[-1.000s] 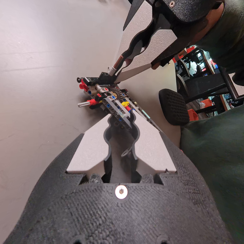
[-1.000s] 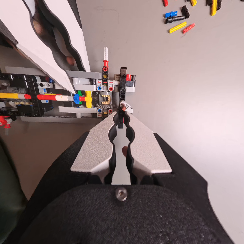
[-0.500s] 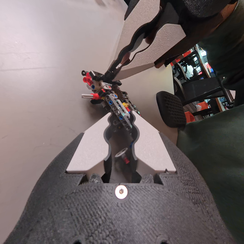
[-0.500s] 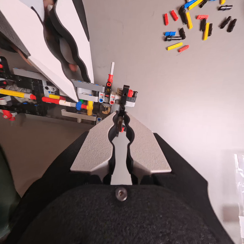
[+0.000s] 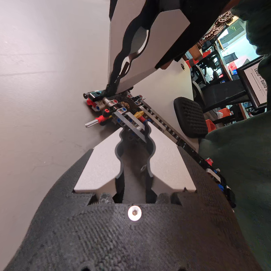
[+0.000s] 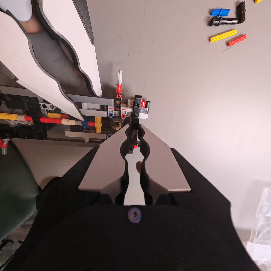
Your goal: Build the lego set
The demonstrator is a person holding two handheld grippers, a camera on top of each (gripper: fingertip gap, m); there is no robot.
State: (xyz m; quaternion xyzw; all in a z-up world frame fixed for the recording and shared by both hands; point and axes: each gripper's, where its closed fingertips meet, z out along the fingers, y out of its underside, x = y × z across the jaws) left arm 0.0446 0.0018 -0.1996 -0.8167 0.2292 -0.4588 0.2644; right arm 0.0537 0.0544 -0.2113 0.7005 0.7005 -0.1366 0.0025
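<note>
A long Lego Technic model (image 6: 93,115) of grey and black beams, with a red, yellow and tan axle line, lies on the grey table (image 6: 198,102). My left gripper (image 5: 134,129) is shut across the model's grey beam (image 5: 129,121) near its front end. It also shows in the right wrist view (image 6: 90,107), coming in from the upper left. My right gripper (image 6: 134,126) is shut on a black beam (image 6: 136,115) that stands across the model's end. In the left wrist view the right gripper (image 5: 109,90) pinches this black beam (image 5: 95,93) from above.
Loose pieces lie at the far right: a blue pin (image 6: 220,12), a black connector (image 6: 225,20), a yellow axle (image 6: 223,36) and a red axle (image 6: 236,40). A clear plastic bag (image 6: 261,220) is near right. A black chair back (image 5: 189,117) and a green sleeve (image 5: 234,168) are beside the table. Some 6 cm of space lies between my two pairs of fingers.
Half a second ago the model's end was raised and tilted. Now it sits lower and level again, and the right gripper is closer to the table, still holding the black beam.
</note>
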